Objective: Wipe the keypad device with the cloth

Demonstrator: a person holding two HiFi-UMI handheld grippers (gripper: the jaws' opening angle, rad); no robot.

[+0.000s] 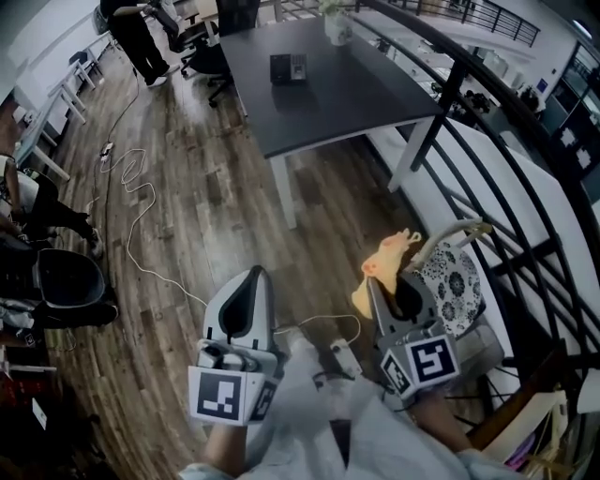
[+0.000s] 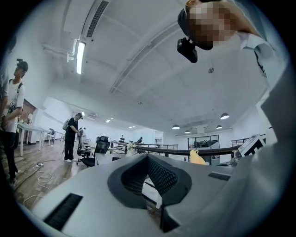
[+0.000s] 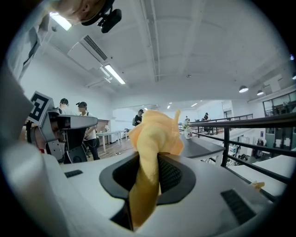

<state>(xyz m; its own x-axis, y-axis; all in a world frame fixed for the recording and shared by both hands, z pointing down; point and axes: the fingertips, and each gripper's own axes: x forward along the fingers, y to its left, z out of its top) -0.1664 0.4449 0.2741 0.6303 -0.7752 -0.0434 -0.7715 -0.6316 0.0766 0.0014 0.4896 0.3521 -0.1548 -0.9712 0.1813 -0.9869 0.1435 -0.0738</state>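
1. Nearest to us, the left gripper (image 1: 251, 281) was clenched. In the left gripper view its two jaws met and nothing stood between them.
2. Just beside it, on the right, the right gripper (image 1: 389, 283) was grasping the cloth (image 1: 380, 270). In the right gripper view the jaws pressed on the yellow cloth, which bunched up above the pads and hung down below them.
3. We held both grippers in the air over the wooden floor (image 1: 216, 216). A white cable (image 1: 131, 202) lay in loops on the floor, to the left of the left gripper.
4. A round patterned thing (image 1: 455, 281) showed just beside the right gripper. We could not tell what it was. A black railing (image 1: 469, 178) ran along the right side.
5. Farther away stood a dark table (image 1: 356, 103). The keypad device (image 1: 288, 67) lay on its top, toward the far end, well apart from both grippers and from the cloth.
6. A vase (image 1: 336, 26) stood at the far edge of the table.
7. Farthest, to the left of the table, a person (image 1: 141, 37) stood near an office chair (image 1: 204, 58).
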